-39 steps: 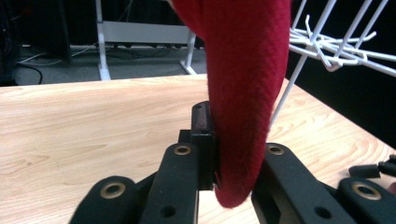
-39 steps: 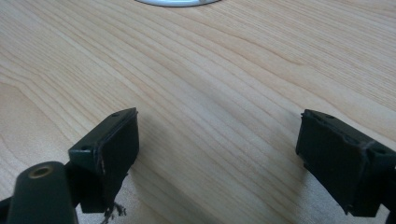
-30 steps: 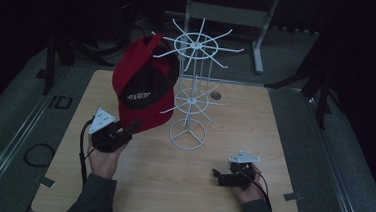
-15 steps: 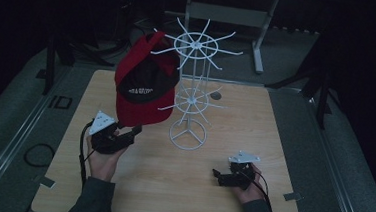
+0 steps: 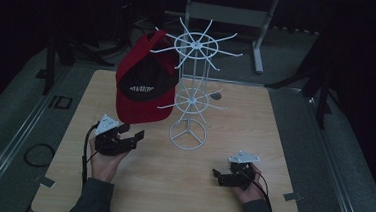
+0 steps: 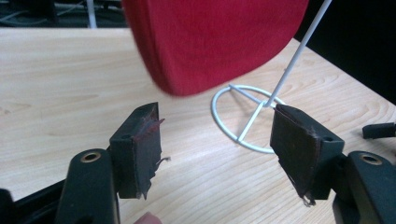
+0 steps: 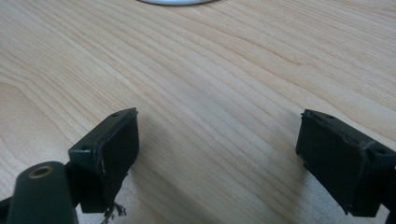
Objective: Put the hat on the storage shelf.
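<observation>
Two grippers sit over a pale wooden table point(image 5: 219, 198), one in each of the person's hands. The left gripper point(image 5: 135, 135) is held low above the near left part of the tabletop, and its jaws have just been opening; in the left gripper view they stand wide apart with nothing between them, the worn dark pads point(image 6: 145, 149) facing each other across bare wood. Just beyond it hangs a red cap point(image 5: 145, 83), caught on one of the upper spokes of a white wire rack point(image 5: 192, 94) that stands upright near the middle of the table on a ring-shaped base. The cap hangs on the left side of the rack, with its black front panel and small white lettering turned toward the person and its red brim pointing down, clear of the tabletop. From the left gripper's own camera the red brim point(image 6: 215, 42) hangs above and ahead of the open jaws, apart from both pads, with the rack's ring base point(image 6: 243, 121) and one slanted white rod behind it. The right gripper point(image 5: 218, 176) rests low over the near right part of the table, well apart from cap and rack; its jaws are also spread wide and empty, with only wood grain between them.
</observation>
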